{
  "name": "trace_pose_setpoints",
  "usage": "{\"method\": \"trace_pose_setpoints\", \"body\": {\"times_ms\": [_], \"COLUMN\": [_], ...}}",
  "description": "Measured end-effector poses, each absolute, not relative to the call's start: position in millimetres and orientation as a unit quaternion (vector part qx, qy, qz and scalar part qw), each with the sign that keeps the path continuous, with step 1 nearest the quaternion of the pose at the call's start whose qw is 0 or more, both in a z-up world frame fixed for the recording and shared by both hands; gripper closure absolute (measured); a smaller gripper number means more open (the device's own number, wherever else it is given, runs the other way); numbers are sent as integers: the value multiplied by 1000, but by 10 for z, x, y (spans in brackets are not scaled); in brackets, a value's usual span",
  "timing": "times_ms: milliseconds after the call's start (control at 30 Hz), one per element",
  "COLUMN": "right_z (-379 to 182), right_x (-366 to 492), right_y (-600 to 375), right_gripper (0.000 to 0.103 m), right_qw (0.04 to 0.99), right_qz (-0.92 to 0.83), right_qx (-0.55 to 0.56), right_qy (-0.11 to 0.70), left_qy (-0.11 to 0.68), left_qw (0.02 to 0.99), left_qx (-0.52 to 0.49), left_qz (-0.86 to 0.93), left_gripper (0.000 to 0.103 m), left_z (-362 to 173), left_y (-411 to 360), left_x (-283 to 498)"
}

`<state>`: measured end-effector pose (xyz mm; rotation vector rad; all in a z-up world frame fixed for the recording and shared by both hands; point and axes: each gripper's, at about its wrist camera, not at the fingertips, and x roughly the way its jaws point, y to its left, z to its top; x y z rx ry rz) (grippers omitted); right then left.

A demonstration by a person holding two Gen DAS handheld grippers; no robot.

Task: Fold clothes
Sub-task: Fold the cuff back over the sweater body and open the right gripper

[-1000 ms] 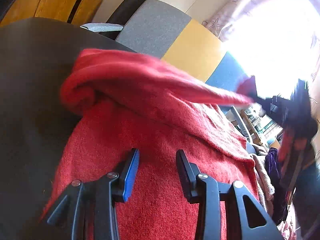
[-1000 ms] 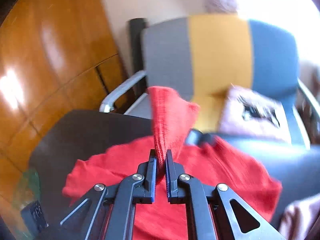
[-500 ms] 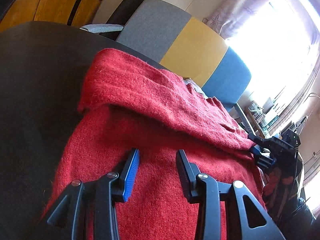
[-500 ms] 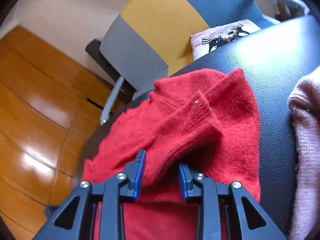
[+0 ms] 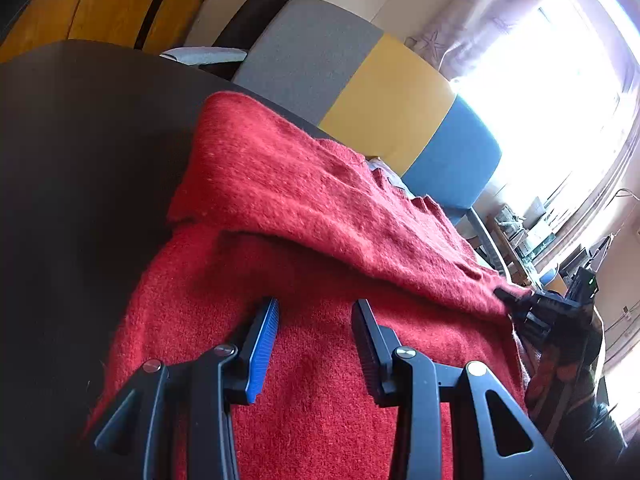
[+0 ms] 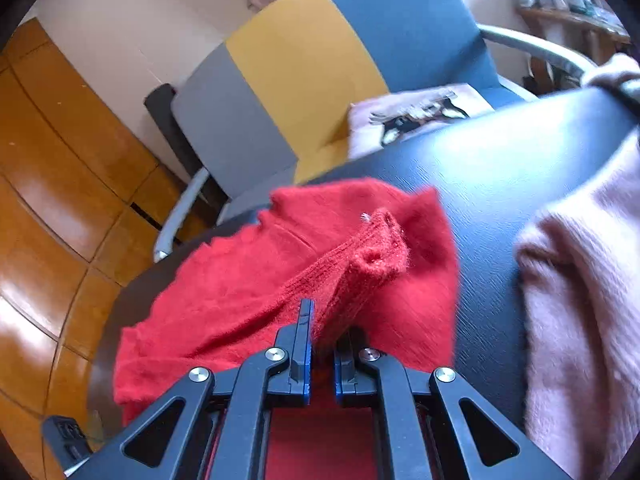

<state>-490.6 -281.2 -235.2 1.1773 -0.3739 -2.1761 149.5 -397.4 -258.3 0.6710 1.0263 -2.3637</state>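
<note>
A red knit sweater [image 5: 304, 216] lies spread on the dark table [image 5: 80, 168], with one sleeve folded across its body. My left gripper [image 5: 316, 308] hovers open just over the sweater's lower part, with nothing between its fingers. My right gripper [image 6: 325, 320] is shut on the ribbed sleeve [image 6: 360, 268], low over the sweater [image 6: 224, 304], and the cuff sticks out past the fingertips. In the left wrist view the right gripper [image 5: 516, 304] shows at the sweater's right edge, pinching the sleeve end.
A chair [image 6: 304, 80] with a grey, yellow and blue back stands behind the table [image 6: 500, 168]; a pale printed cloth [image 6: 416, 116] lies on its seat. A pink garment [image 6: 584, 280] lies at the right of the table. Wooden panels [image 6: 60, 200] are on the left.
The right gripper has carried the sleeve down across the sweater's body, opened half a second ago, and is now closed on the sleeve again. The left gripper has stayed put and open.
</note>
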Motion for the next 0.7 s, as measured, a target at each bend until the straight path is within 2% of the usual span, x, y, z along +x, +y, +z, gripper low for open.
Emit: {"method": "trace_pose_setpoints", "body": {"times_ms": [67, 167, 233, 300, 533, 700], "right_z": [-2427, -2406, -2343, -2267, -1981, -1999], "right_x": [-4898, -4856, -4792, -4705, -4483, -4537], "right_y": [-2769, -2706, -2640, -2550, -2506, -2808], "right_gripper": [95, 82, 70, 66, 59, 59], "right_qw": [310, 312, 312, 311, 317, 319], "right_qz": [-822, -822, -826, -832, -859, -868], "right_qx": [454, 453, 450, 443, 397, 381], "right_qy": [-146, -148, -137, -121, -63, -12], "left_qy": [376, 388, 408, 414, 396, 392], "left_qw": [236, 228, 215, 207, 214, 238], "left_qx": [245, 240, 232, 235, 228, 220], "left_qz": [-862, -860, -856, -854, -864, -861], "left_gripper": [65, 65, 65, 60, 53, 51], "left_z": [-2580, -2576, -2587, -2553, -2344, -2241], "left_y": [-3984, -4023, -4073, -4103, -4301, -4566], "left_x": [1505, 1546, 1597, 1623, 1570, 1465]}}
